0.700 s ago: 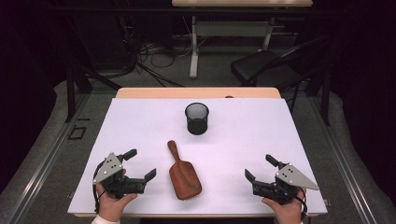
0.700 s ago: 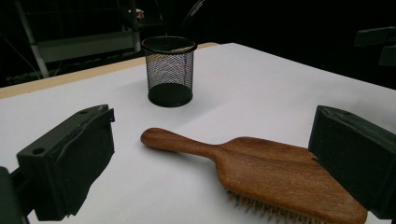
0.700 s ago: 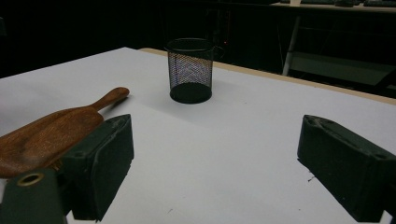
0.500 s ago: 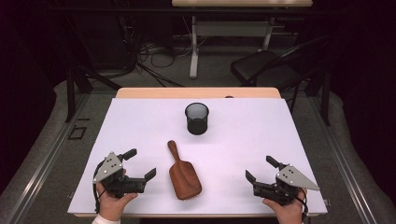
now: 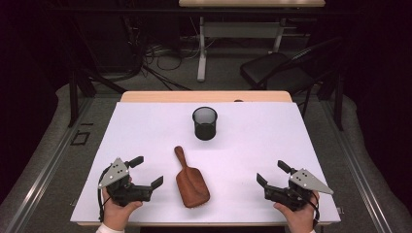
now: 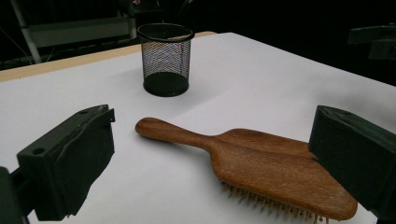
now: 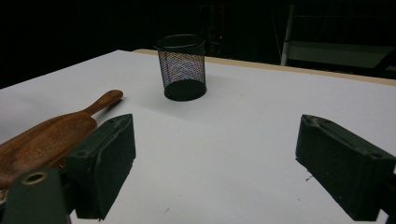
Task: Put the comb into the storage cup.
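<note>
Only a hairbrush (image 5: 192,179) and mesh cup (image 5: 204,123) interrupt the table (image 5: 301,136).

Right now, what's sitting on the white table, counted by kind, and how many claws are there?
Wooden hairbrush: 1, lying bristles down
Black mesh cup: 1, upright
Claws: 2, the left claw and the right claw, both open and holding nothing
Total: 4, with 2 things on the table and 2 claws

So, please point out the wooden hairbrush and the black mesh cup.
wooden hairbrush (image 5: 193,185), high view, on the wide back of its head.
black mesh cup (image 6: 165,60), left gripper view, on its mesh wall.
</note>
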The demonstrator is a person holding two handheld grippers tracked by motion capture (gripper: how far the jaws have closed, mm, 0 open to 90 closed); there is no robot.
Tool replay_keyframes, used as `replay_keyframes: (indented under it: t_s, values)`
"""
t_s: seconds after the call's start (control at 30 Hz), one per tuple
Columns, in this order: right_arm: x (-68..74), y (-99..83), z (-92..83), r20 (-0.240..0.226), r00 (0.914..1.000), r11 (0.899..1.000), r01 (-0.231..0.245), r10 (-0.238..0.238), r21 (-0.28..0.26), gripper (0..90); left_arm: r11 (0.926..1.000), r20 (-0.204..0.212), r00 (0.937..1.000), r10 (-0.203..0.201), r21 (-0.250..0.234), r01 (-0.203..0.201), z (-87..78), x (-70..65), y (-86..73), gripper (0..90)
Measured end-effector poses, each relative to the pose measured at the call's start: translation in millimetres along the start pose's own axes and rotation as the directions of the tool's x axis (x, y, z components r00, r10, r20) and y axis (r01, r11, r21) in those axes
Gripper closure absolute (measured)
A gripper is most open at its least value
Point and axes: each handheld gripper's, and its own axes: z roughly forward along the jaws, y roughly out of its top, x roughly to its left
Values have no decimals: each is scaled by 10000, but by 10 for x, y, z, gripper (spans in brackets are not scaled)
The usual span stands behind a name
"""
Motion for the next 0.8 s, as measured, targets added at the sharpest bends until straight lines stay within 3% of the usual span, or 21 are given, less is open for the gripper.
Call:
replay_keyframes:
  t_s: [0.17,0.3,0.6,0.8]
  values:
    - [20,10,33,-35,10000,10000,70,-70,4,127,9995,-275,9996,-23,303,32,-18,15,98,3]
    - [20,6,85,-153,9999,9999,82,-80,106,128,9988,-457,9985,-286,374,303,-17,51,219,17]
    - [42,4,86,-161,9997,9998,169,-166,142,138,9930,-427,9967,-689,932,726,112,116,510,18]
    - [43,-1,82,-160,9998,9998,153,-151,132,140,9904,-196,9956,-917,1024,932,230,147,619,18]
